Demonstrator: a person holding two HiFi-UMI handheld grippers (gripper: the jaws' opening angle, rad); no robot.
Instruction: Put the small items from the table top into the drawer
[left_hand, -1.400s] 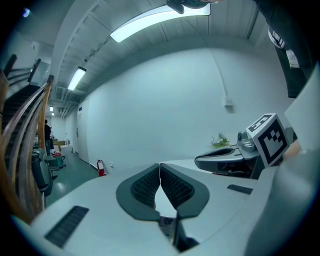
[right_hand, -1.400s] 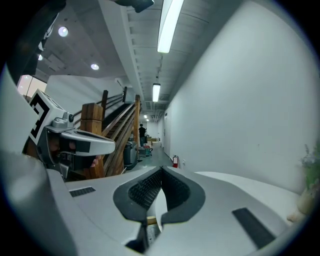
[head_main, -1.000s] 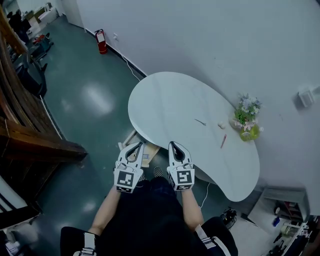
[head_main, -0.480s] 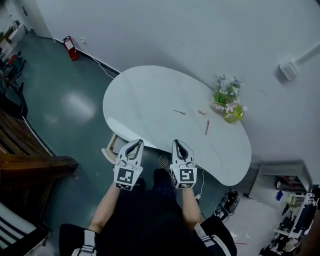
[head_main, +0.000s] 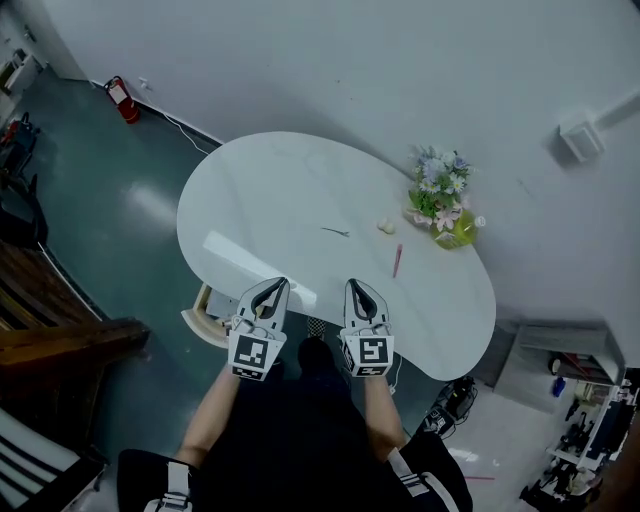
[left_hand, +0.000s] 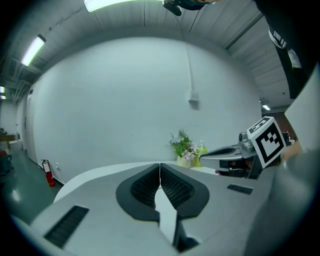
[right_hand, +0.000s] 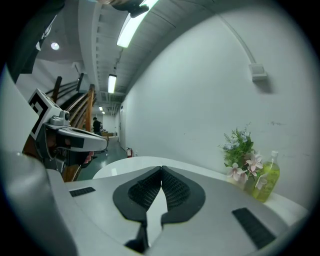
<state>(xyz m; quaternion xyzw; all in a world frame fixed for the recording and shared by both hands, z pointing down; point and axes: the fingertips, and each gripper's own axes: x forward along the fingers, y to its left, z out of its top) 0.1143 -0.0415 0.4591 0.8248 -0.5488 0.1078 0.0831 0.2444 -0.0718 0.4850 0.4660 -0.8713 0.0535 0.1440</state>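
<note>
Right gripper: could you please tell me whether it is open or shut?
Shut. On the right gripper, the fingers meet at their tips, nothing between.

The table is bare across its left and middle, open to a reach from the near edge. At right of centre, flowers and a green bottle stand by the wall, with a red pen just in front of them. An open drawer juts out under the table's lower left edge.

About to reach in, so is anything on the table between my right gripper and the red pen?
Nothing visible: only bare tabletop lies between the right gripper and the red pen; the flowers stand beyond it.
</note>
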